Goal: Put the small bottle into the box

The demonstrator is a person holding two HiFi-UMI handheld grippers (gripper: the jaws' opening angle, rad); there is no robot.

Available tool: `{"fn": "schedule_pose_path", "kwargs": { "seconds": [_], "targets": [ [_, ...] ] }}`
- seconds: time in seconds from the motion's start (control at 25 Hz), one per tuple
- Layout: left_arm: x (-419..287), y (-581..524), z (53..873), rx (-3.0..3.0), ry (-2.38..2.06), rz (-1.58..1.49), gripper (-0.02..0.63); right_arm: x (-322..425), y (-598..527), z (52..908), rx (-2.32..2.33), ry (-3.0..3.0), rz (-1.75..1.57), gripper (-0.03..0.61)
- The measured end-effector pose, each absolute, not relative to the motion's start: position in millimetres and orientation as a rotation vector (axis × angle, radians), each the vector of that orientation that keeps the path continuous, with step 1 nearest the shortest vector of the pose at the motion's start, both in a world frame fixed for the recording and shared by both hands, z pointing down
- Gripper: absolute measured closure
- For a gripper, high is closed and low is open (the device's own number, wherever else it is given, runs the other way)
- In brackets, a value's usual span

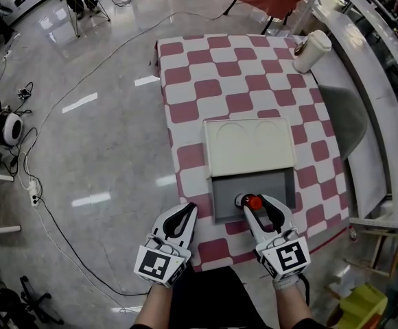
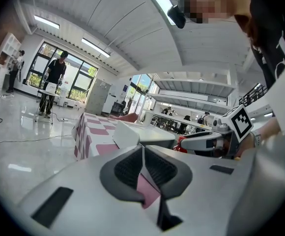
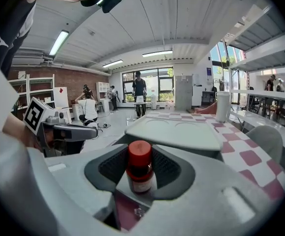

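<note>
Our left arm [image 1: 155,310] and right arm [image 1: 293,308] come up from the near edge of the head view, side by side and almost straight. Each one holds a gripper that points away from us toward the far side.

We see the right gripper [image 1: 256,205] squeezing the small bottle [image 3: 140,170] from both sides. The bottle has a red cap [image 1: 254,202] and stands upright between the jaws. It sits inside the box [image 1: 281,190], at the near side of the grey floor, a little to the left. We cannot tell if its bottom touches that floor. The marker cube [image 1: 285,256] of this gripper hangs over the near edge of the table.

Our left gripper [image 2: 143,162] is pressed closed with nothing in it. It rests low at the near edge of the table, just beside the near left corner of the box, and its tips lean a little to the right.

We see the cream lid [image 1: 248,146] of the box lying flat on the far side of the box, touching it. Both sit on the table [image 1: 199,81], which has a red and white checked cloth. A white roll [image 1: 312,50] stands at the far right corner of the table, well apart from the box. Thin cables [image 1: 55,218] trail over the shiny floor [image 1: 103,136] on the left.
</note>
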State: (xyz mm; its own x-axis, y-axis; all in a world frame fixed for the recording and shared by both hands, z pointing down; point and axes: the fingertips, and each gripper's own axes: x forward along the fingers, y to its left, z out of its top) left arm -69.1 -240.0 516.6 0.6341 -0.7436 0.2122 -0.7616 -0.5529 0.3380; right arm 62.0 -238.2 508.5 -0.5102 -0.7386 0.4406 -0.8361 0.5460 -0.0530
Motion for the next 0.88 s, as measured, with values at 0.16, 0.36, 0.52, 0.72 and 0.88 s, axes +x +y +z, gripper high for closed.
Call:
{"fn": "schedule_pose_path", "kwargs": {
  "seconds": [0.16,0.36,0.52,0.72,0.88],
  "targets": [
    [-71,-239,515,2.455,-1.203,0.046,0.591,60,-234,504,1.266,-2.436,0.344,0.431],
    [-68,-234,516,2.451,-1.203,0.043,0.591,57,-232,498,1.255,-2.452,0.314,0.439],
    [-67,-230,516,2.449,-1.200,0.043,0.591,60,-230,497,1.284,-2.452,0.322,0.439],
    [-66,-228,513,2.447,-1.201,0.046,0.591,62,-228,490,1.312,-2.491,0.354,0.439],
    [-62,-227,508,2.456,-1.195,0.044,0.591,68,-226,480,1.345,-2.520,0.366,0.439]
  ]
}}
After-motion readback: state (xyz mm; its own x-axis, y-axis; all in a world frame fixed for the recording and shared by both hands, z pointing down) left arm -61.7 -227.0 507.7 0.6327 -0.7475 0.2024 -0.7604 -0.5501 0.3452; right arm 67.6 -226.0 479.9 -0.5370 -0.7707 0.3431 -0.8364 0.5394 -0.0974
